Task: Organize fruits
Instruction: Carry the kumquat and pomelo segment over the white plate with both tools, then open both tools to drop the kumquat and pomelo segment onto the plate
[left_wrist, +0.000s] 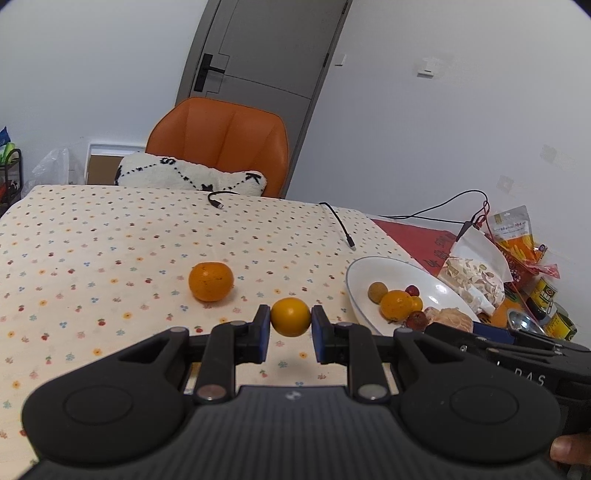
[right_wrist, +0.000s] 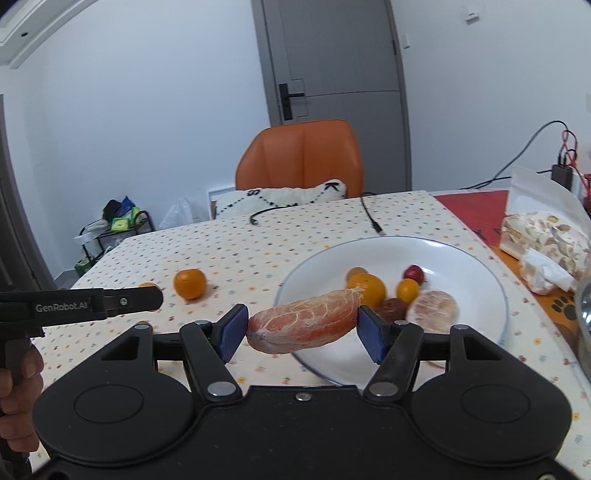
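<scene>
- Low centre of the left wrist view: the left gripper (left_wrist: 290, 326) pinches a small yellow-orange fruit (left_wrist: 290, 317) between its blue pads, the fruit lifted off the flowered tablecloth (left_wrist: 110, 240).
- Low centre of the right wrist view: the right gripper (right_wrist: 303, 326) clamps a peeled grapefruit segment (right_wrist: 304, 321) end to end, held over the near left rim of the white plate (right_wrist: 480, 288).
- At the left edge of the right wrist view the other gripper's black body reaches in sideways, a hand around its handle.
- On the plate, middle right of that view: an orange (right_wrist: 365, 290), a smaller yellow fruit (right_wrist: 407, 290), a dark brown fruit (right_wrist: 396, 309), a peeled pale segment (right_wrist: 432, 310), a red fruit (right_wrist: 413, 272) farther back and a brownish one (right_wrist: 355, 273) behind the orange.
- Left of the plate, a mandarin (right_wrist: 190, 283) sits alone on the cloth; in the left wrist view it lies just above and left of the held fruit.
- Right edge: a bag of nougat (right_wrist: 546, 236) beside the plate.
- Farther up, two black cables (right_wrist: 371, 218) lie on the cloth.
- Beyond the table, an orange chair (right_wrist: 301, 158) with a white cushion (right_wrist: 280, 197), then a grey door (right_wrist: 332, 59).
</scene>
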